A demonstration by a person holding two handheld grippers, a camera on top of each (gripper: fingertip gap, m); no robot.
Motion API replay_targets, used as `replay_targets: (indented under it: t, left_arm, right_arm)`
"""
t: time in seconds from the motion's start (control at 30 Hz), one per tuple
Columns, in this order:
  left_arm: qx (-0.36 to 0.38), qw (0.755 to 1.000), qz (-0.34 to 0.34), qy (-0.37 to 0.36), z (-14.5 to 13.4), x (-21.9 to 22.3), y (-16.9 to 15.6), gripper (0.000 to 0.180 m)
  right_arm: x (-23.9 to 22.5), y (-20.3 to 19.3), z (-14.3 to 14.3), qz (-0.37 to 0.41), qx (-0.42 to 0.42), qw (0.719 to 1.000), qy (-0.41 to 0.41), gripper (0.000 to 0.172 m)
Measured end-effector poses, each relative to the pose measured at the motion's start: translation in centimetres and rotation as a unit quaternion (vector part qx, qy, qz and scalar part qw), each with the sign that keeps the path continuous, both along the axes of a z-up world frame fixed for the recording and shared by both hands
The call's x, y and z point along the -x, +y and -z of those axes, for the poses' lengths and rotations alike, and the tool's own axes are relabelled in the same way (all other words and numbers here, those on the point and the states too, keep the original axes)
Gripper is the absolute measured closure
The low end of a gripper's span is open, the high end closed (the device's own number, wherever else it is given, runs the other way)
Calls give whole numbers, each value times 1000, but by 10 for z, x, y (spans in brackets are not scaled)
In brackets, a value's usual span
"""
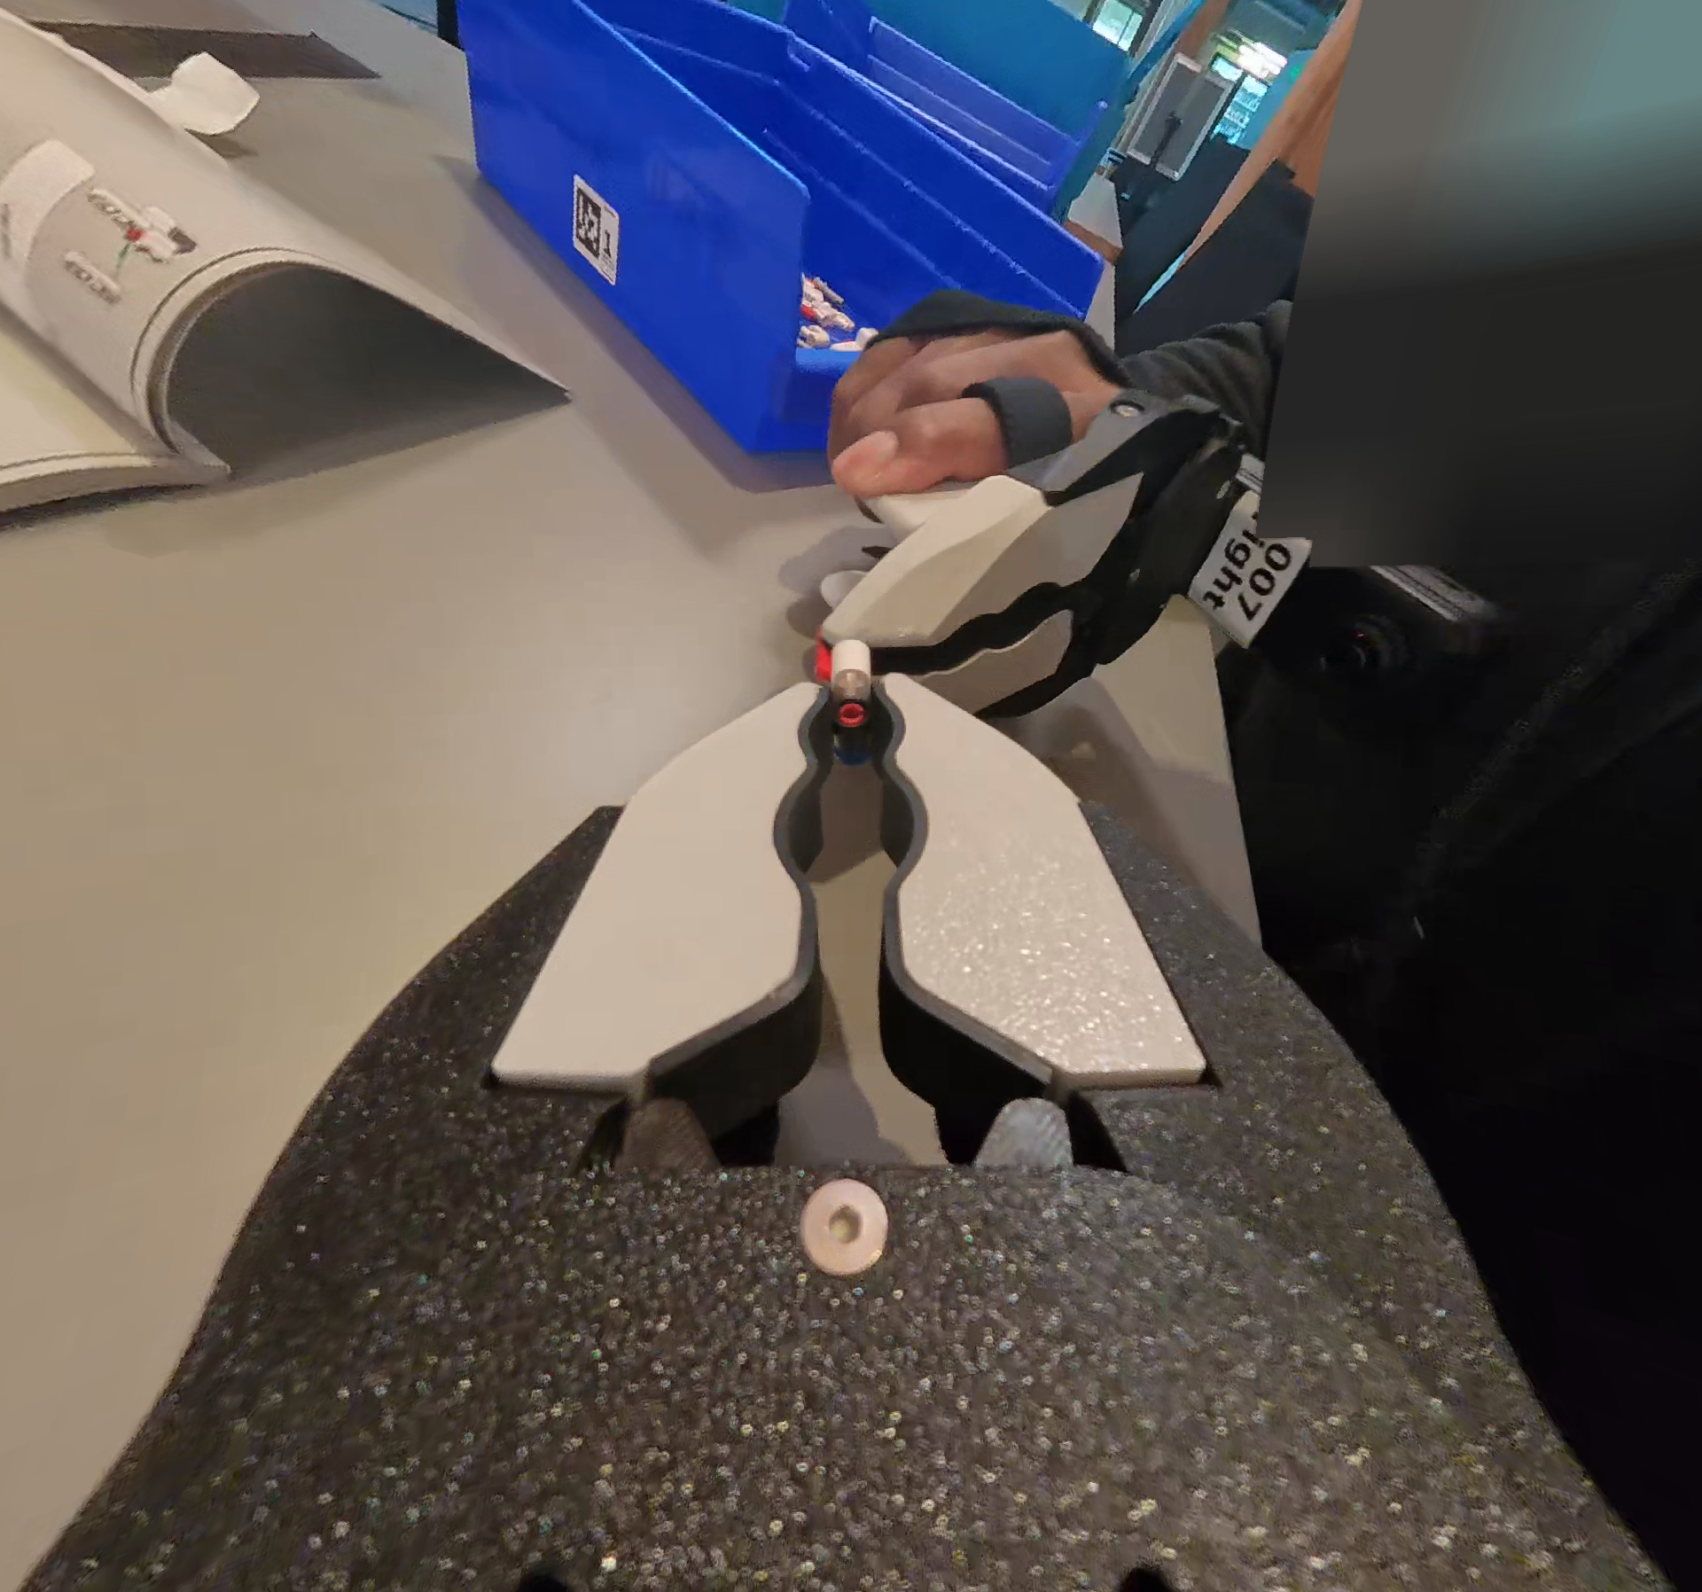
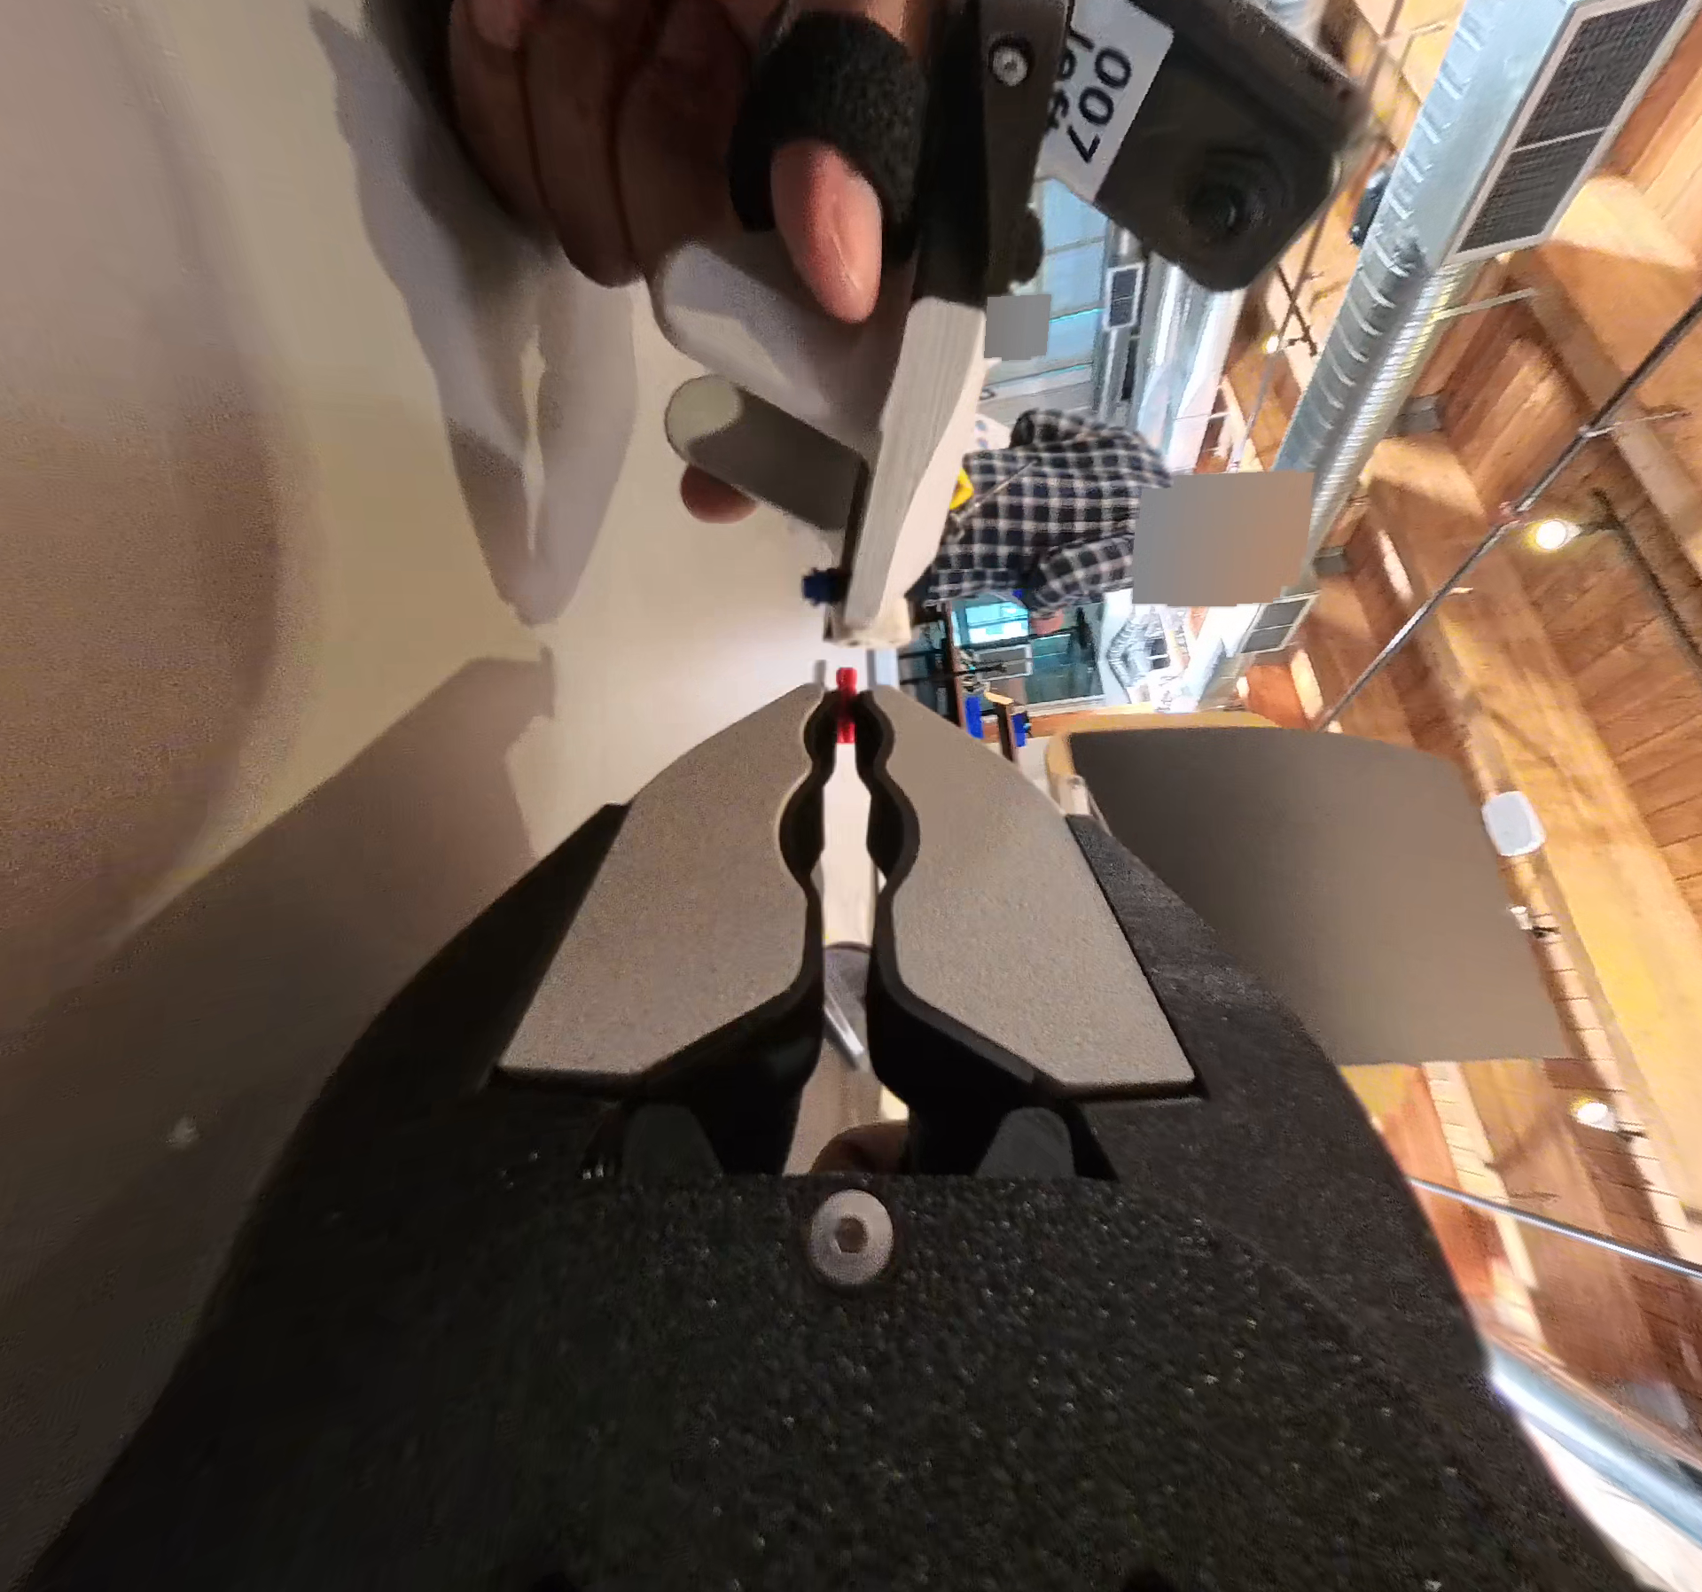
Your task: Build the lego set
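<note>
Left of the blue bin (image 1: pixel 645 166), an open booklet (image 1: pixel 184 304) lies on the grey table (image 1: pixel 368 719). The bin holds small fittings (image 1: pixel 829 318) in its near corner. In front of the bin, the left gripper (image 1: pixel 848 705) pinches a small fitting with a red collar and blue end (image 1: pixel 848 714). Right of it, the right gripper (image 2: pixel 845 700) pinches a white-and-red fitting (image 1: pixel 845 659); the two parts meet tip to tip. Judged: a joining step, requiring steady alignment.
</note>
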State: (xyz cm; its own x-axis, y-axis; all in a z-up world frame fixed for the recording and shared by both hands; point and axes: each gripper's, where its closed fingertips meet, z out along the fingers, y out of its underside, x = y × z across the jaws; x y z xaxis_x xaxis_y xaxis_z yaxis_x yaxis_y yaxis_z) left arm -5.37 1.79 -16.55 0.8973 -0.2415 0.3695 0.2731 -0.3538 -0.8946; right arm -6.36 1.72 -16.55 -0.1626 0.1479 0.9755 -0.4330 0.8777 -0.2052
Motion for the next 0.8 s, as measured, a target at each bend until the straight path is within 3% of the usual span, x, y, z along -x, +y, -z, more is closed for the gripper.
replay_targets:
  t: [0.27, 0.53, 0.8]
  left_arm:
    - [-5, 999, 42, -9, -2, -7, 26, 173]
    - [-16, 996, 84, -5, -5, -3, 44, 173]
    - [33, 989, 127, -73, 0, -4, 43, 173]
  right_arm:
    - [-6, 27, -12, 31, -19, 997, 63, 169]
    - [-5, 43, -15, 43, -14, 997, 69, 169]
    - [-3, 43, -10, 34, -51, 995, 83, 169]
